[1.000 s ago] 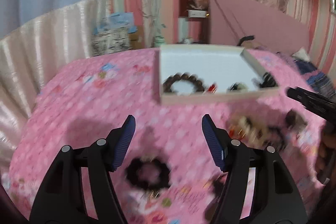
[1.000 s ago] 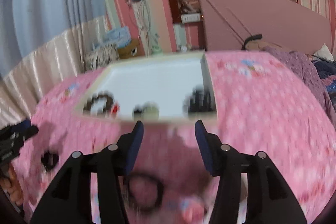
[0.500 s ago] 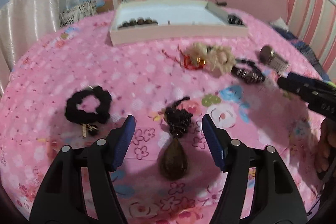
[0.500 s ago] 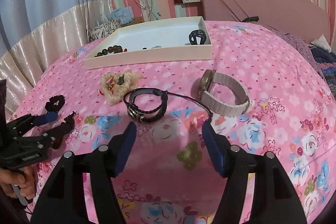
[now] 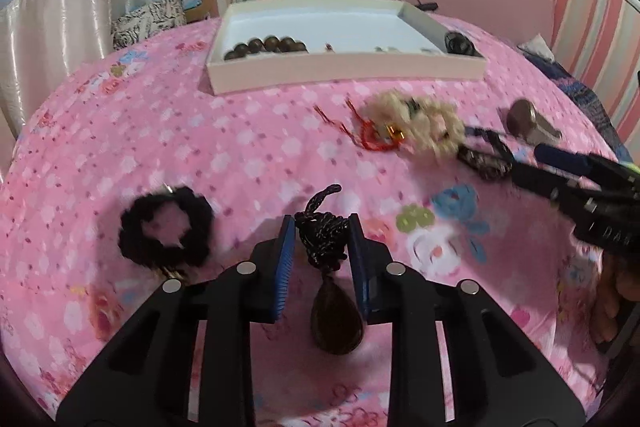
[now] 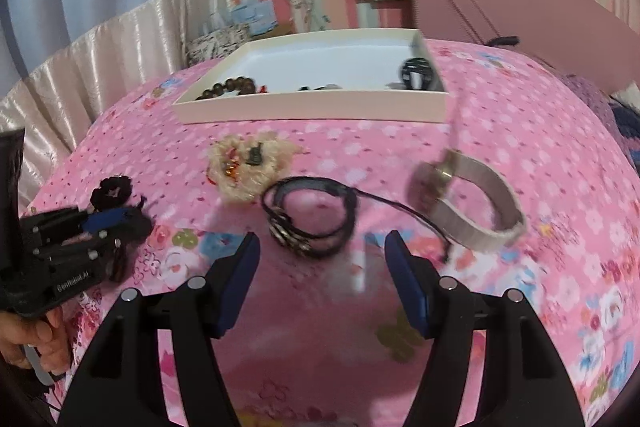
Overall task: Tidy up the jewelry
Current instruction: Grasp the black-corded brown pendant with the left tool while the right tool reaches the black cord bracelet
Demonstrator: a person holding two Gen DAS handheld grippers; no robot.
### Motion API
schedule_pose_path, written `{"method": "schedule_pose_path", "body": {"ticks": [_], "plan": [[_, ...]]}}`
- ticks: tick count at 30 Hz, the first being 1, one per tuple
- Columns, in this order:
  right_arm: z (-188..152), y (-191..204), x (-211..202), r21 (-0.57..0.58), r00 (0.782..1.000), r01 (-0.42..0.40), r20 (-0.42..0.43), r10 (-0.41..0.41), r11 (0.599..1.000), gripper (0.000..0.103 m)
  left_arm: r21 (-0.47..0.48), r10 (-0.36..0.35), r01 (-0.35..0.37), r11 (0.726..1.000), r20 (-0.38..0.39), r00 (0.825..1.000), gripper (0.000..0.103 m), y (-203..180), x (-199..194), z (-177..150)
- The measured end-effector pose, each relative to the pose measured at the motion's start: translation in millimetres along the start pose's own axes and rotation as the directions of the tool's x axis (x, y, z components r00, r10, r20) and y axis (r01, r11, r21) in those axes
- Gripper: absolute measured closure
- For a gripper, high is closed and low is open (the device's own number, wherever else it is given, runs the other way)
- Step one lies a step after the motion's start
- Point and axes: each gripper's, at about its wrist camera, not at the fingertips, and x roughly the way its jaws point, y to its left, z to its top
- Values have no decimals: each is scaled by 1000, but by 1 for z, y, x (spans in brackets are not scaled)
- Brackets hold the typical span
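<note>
- Leftward, bare pink bedspread [image 5: 200,147] lies between the white tray [image 5: 344,73] and the left gripper [image 5: 322,227], whose blue pads pinch the black cord necklace [image 5: 322,239]; its brown pendant [image 5: 336,323] lies just behind the fingers.
- Rightward, the right gripper [image 6: 322,247] stands wide apart, holding nothing; the black leather bracelet [image 6: 310,215] lies just ahead, the watch [image 6: 468,207] beside it.

Pink floral bedspread [image 5: 240,147]; white tray [image 5: 348,71]; black scrunchie [image 5: 166,227]; black-corded brown pendant [image 5: 336,319]; beige watch band [image 6: 476,203]; blue-padded black fingers [image 6: 236,283].
</note>
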Motion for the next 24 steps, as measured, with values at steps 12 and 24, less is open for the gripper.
{"method": "schedule_pose_path", "body": {"ticks": [12,24], "plan": [[15,6,41,-19,993,38,-108,-39,999,34,-38,-3,2,999,-11,1000,78,8,16,2],[7,7,31,-25,996,21,-84,-23,999,77,-80,-28,29,996,5,1000,78,15,13,-1]]}}
